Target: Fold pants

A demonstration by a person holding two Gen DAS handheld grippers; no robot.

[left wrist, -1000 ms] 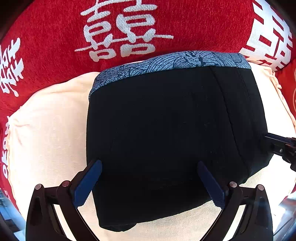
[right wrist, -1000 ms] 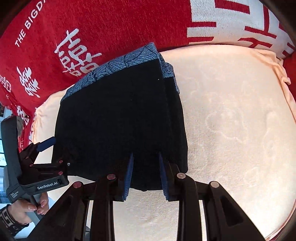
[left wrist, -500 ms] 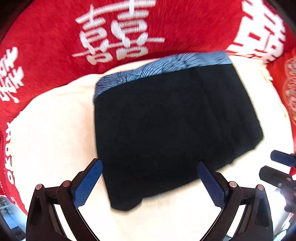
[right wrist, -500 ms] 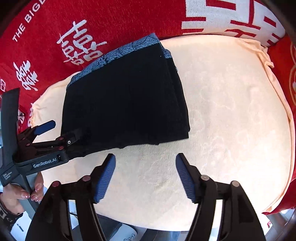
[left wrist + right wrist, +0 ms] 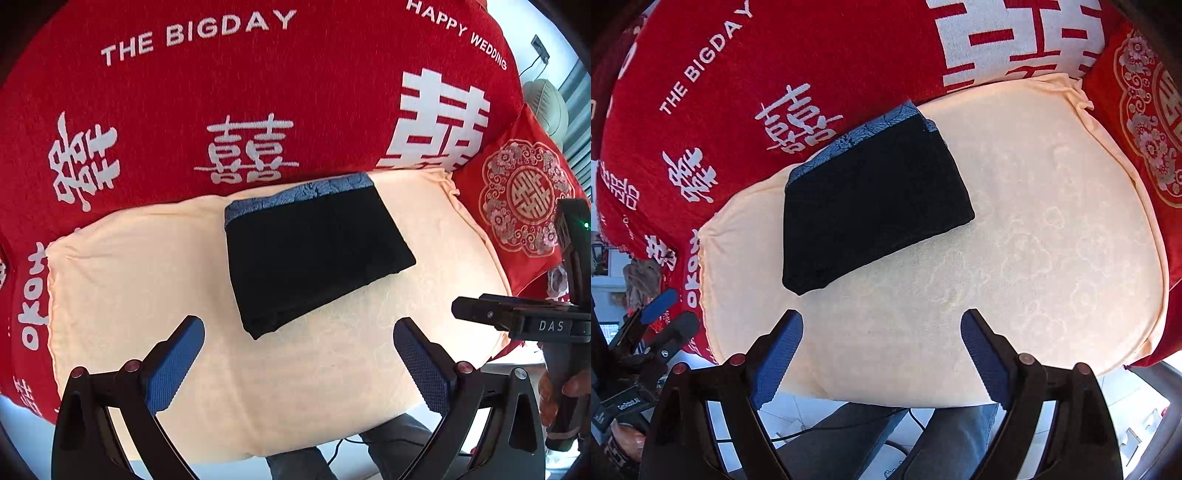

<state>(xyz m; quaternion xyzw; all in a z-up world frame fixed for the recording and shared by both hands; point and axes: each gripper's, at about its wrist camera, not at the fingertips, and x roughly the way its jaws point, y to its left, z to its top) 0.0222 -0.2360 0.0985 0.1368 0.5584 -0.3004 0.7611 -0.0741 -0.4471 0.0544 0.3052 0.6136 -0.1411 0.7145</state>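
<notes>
Folding judged complete: pants (image 5: pixel 314 251) lying as a compact black rectangle at far centre of cream cushion (image 5: pixel 129 266), patterned waistband against red wedding blanket (image 5: pixel 221 92). Left gripper (image 5: pixel 299 354) and right gripper (image 5: pixel 882 347) both spread wide, holding nothing, near cushion's front edge. No obstruction noted; embroidered red pillow (image 5: pixel 524 199) at right.
</notes>
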